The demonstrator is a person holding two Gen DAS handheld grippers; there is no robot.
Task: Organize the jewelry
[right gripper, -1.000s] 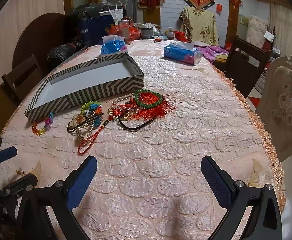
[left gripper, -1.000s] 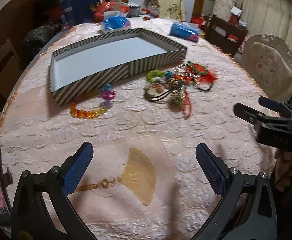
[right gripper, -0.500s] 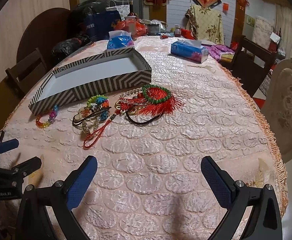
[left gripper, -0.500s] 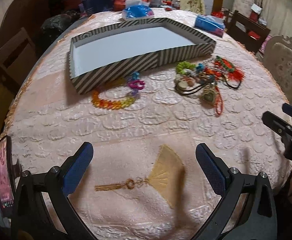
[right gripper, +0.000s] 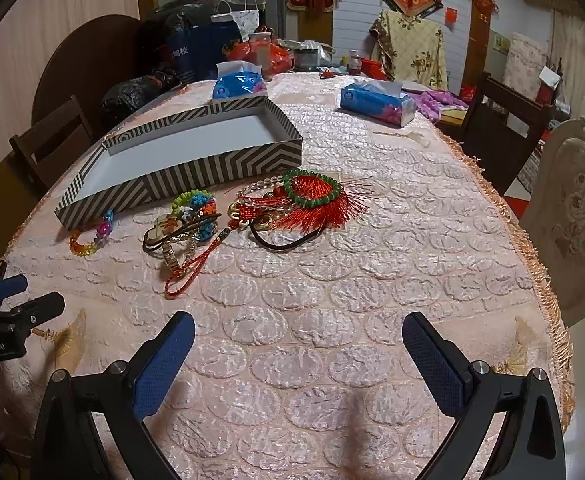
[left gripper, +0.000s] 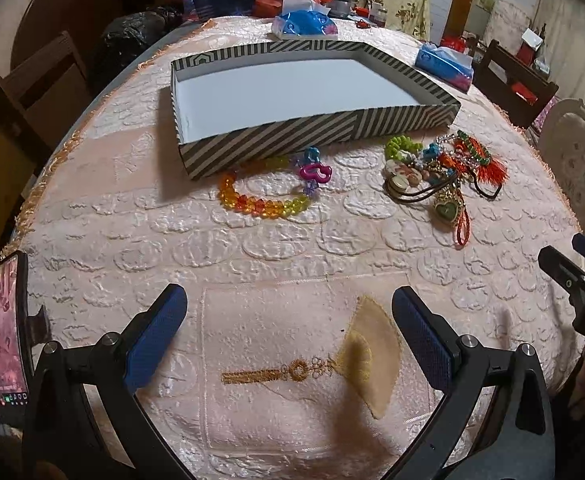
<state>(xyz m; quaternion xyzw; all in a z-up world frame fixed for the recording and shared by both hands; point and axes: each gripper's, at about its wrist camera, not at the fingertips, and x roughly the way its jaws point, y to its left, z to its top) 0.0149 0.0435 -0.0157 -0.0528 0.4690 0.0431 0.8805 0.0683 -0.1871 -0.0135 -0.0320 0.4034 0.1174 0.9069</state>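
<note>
The jewelry lies loose on the bench, none of it in the striped box point(left gripper: 320, 128) yet. Nearest the box's near wall is an orange-and-yellow bead bracelet point(left gripper: 260, 204) with a pink heart charm point(left gripper: 315, 172), just beside the wall and not touching anything else. To its right sits a tangled heap point(right gripper: 252, 212): a green bead bracelet point(right gripper: 311, 186) resting on a red tassel point(right gripper: 324, 208), a lime-and-blue beaded piece point(right gripper: 194, 204), a dark cord loop point(right gripper: 284, 242), a heart pendant point(left gripper: 446, 208) and a red cord point(right gripper: 184, 276) trailing toward the near edge.

Both tools hover over the near part of the bench, well apart from any piece. The left gripper point(left gripper: 288, 340) is spread wide and empty; the right gripper point(right gripper: 298, 360) is likewise wide, holding nothing. So this looks like the very start: choosing a first piece. The lone bracelet seems the easier pick (nothing is wound around it); the next move would call for a reach forward, then a low, narrow pinch on the beads.

How the heap's strands interlock is hard to make out, and the box's near inside corner is hidden behind its wall. A phone point(left gripper: 6, 332) is cut off at the left edge.
</note>
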